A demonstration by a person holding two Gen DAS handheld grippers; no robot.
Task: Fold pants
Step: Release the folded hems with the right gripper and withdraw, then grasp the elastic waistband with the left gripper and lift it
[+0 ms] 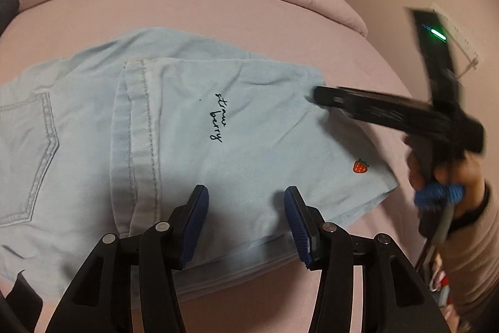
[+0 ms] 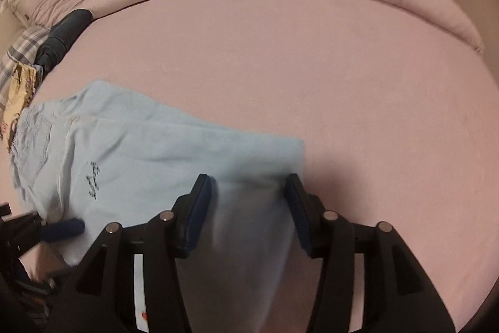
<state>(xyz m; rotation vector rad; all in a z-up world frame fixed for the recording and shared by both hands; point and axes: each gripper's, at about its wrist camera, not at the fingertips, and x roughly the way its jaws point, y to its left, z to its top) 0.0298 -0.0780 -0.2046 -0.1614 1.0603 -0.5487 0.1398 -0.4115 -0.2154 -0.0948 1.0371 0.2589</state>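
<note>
Both grippers are black plastic: the left gripper (image 1: 246,223) and right gripper (image 2: 248,214) have ribbed blue pads (image 1: 196,223) and silver screws. At three o'clock in the left view, a green light strip (image 1: 435,35) glows on the right gripper's body, above a beige sleeve (image 1: 474,255) and bare hand (image 1: 449,173).

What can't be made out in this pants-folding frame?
- Right wrist view: whether the right hand-held gripper touches the pants; motion blur smears the cloth between its fingers.
- Left wrist view: the pants' waist end, cut off by the left edge.
- Left wrist view: the right hand-held gripper's tips at the far corner, blurred.
- Left hand-held gripper: contact with the cloth unclear.
</note>
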